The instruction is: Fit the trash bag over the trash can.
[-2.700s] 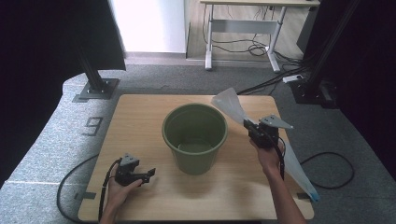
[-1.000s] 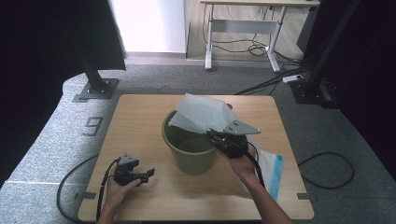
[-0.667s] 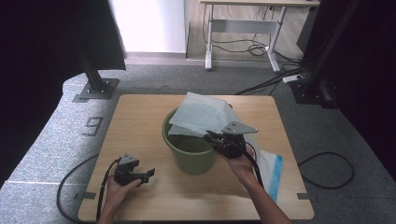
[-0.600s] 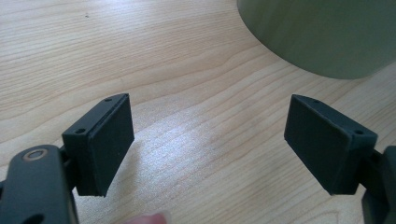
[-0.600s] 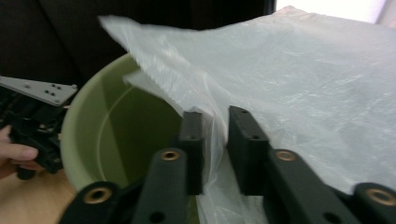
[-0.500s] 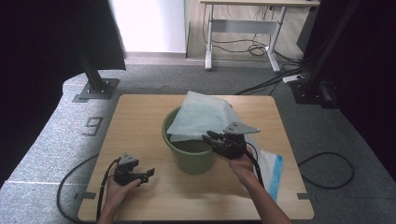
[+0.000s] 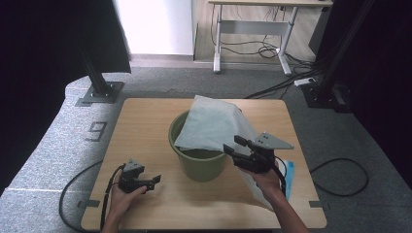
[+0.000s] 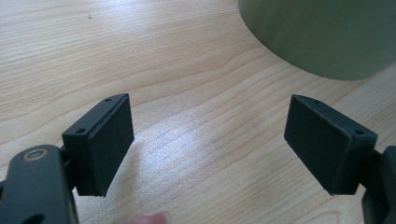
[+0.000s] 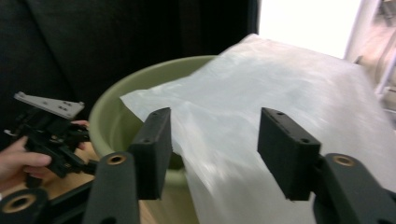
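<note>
A green bucket [image 7: 199, 162] stands mid-table. A translucent white plastic bag [image 7: 214, 124] is draped over its right rim and trails down to the table beside my right hand, ending in a blue-striped edge [image 7: 289, 175]. My right gripper [image 7: 233, 145] is at the bucket's right rim. In the right gripper view it [image 9: 215, 135] is open, with the bag [image 9: 280, 93] just beyond the jaws and the bucket [image 9: 116, 112] below. My left gripper [image 7: 154, 180] rests low at the front left. In its own view it [image 8: 208, 126] is open over bare wood, the bucket wall [image 8: 322, 32] ahead.
The wooden table [image 7: 145, 126] has free room on the left and at the back. A black cable [image 7: 73, 194] trails off its front left; another cable [image 7: 340, 179] loops on the floor to the right. Black stands flank the table.
My right gripper carried the bag from the table's right side leftward and laid it over the bucket; its jaws now stand open. The left gripper has not moved.
</note>
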`<action>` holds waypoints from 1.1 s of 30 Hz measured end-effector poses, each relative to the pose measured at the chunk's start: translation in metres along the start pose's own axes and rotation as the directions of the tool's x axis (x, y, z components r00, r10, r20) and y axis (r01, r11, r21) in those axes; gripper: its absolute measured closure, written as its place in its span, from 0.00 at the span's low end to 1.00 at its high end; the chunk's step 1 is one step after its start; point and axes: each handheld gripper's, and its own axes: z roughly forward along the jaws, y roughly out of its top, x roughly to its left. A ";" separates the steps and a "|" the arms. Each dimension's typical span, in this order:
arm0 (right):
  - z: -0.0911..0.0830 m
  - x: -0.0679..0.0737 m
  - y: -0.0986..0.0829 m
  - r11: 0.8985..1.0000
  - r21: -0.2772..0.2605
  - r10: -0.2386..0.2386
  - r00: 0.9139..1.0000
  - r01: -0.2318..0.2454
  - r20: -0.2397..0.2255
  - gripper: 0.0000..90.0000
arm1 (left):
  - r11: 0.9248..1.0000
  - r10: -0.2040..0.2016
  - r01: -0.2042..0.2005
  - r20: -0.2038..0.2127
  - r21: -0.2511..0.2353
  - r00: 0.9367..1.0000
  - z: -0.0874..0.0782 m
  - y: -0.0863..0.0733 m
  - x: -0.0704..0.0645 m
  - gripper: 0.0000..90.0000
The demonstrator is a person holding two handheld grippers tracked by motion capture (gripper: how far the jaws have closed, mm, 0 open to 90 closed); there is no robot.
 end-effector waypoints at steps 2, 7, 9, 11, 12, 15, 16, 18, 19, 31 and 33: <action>-0.007 -0.001 -0.006 1.000 -0.004 -0.010 1.000 0.010 0.022 0.45 | 1.000 0.001 -0.001 -0.001 0.001 1.000 0.000 0.000 0.000 0.17; -0.023 -0.007 -0.031 1.000 -0.015 -0.002 0.998 0.003 0.066 0.43 | 1.000 0.002 -0.002 -0.001 0.005 1.000 0.001 0.000 -0.001 0.17; -0.026 -0.008 -0.043 1.000 -0.007 0.006 0.997 -0.006 0.071 0.42 | 1.000 0.006 -0.006 -0.002 0.010 1.000 0.002 0.000 -0.002 0.17; -0.026 -0.010 -0.056 1.000 0.005 0.007 0.997 -0.007 0.075 0.40 | 1.000 0.007 -0.007 -0.003 0.011 1.000 0.003 0.000 -0.003 0.17; -0.026 -0.010 -0.062 1.000 0.013 0.005 0.997 -0.006 0.076 0.39 | 1.000 0.008 -0.008 -0.003 0.011 1.000 0.003 0.000 -0.003 0.17; -0.025 -0.012 -0.078 1.000 0.031 -0.005 0.996 0.002 0.089 0.36 | 1.000 0.010 -0.010 -0.006 0.008 1.000 0.002 0.000 -0.003 0.17; -0.025 -0.012 -0.083 0.999 0.038 -0.008 0.996 0.004 0.094 0.34 | 1.000 0.010 -0.010 -0.007 0.006 1.000 0.002 0.000 -0.003 0.17; -0.024 -0.015 -0.094 0.999 0.048 0.002 0.994 -0.007 0.110 0.33 | 1.000 0.012 -0.011 -0.011 0.003 1.000 0.002 0.001 -0.004 0.17; -0.023 -0.016 -0.098 0.999 0.047 0.011 0.994 -0.017 0.111 0.32 | 1.000 0.010 -0.010 -0.007 0.002 1.000 0.002 0.002 -0.005 0.17; -0.005 -0.027 -0.130 0.996 0.092 -0.015 0.979 -0.003 0.202 0.80 | 0.998 0.008 -0.011 -0.047 -0.055 0.999 -0.010 0.012 -0.017 0.21; -0.008 -0.030 -0.126 0.998 0.062 -0.016 0.979 0.003 0.202 0.92 | 0.997 0.025 -0.028 -0.052 -0.069 0.998 -0.015 0.017 -0.022 0.23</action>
